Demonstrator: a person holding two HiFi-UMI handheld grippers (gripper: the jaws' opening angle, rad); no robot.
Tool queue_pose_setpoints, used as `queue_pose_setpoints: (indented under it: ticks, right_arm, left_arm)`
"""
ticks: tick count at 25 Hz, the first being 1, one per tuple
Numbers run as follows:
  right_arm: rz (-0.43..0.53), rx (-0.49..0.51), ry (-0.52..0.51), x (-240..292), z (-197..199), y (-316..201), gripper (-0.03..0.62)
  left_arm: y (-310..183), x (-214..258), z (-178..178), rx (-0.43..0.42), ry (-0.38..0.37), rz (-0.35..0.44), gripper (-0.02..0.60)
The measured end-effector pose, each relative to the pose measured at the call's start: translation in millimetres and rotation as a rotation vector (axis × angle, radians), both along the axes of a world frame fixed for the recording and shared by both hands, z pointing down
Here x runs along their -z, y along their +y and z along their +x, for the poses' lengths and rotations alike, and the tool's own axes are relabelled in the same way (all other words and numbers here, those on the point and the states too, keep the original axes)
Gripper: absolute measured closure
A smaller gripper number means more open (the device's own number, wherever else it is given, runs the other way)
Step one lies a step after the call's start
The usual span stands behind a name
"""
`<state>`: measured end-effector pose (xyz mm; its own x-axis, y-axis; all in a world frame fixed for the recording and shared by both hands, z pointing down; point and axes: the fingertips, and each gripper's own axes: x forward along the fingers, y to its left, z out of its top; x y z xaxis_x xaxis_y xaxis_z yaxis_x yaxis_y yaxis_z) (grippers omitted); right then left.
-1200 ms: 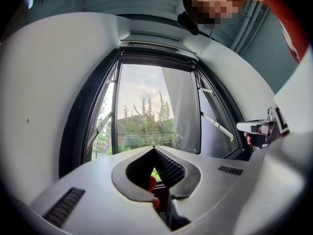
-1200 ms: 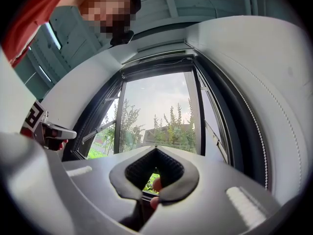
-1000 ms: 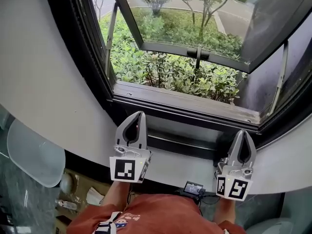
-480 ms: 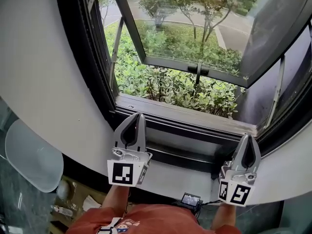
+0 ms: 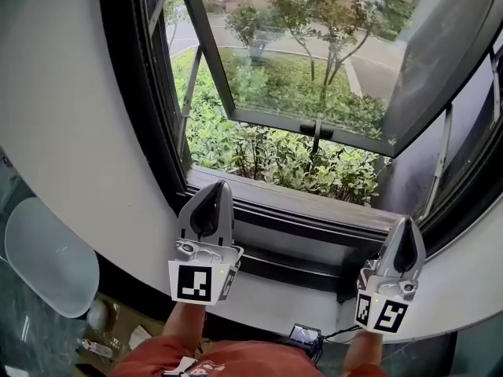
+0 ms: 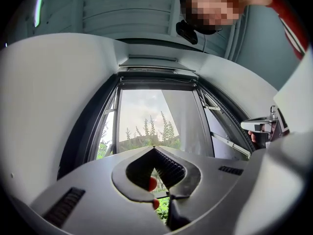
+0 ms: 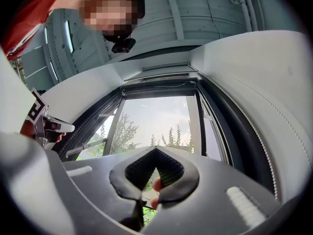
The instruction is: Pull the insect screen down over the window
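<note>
Black-framed window beyond left tool, right tool

Your left claw is closed, jaws tip to tip with nothing between them, nose angled up and away from you. Your right claw is in the same state: jaws together, empty, tilted upward. The two are well apart, side by side, with the left a bit higher in the head view. Your left forearm and right forearm each come up from below behind their claw.
</note>
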<state>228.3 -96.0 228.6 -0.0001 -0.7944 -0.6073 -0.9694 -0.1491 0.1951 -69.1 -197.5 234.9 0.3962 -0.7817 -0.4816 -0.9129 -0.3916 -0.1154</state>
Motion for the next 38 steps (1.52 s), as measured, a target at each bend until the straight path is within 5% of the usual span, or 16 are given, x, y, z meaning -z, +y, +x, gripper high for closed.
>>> queue_pose_setpoints:
  ticks: [38]
  right_arm:
    - [0.273,0.002,0.149,127.0,-6.0,8.5,0.585]
  left_arm:
    - [9.0,119.4,10.3,0.0,0.006,0.296,0.577]
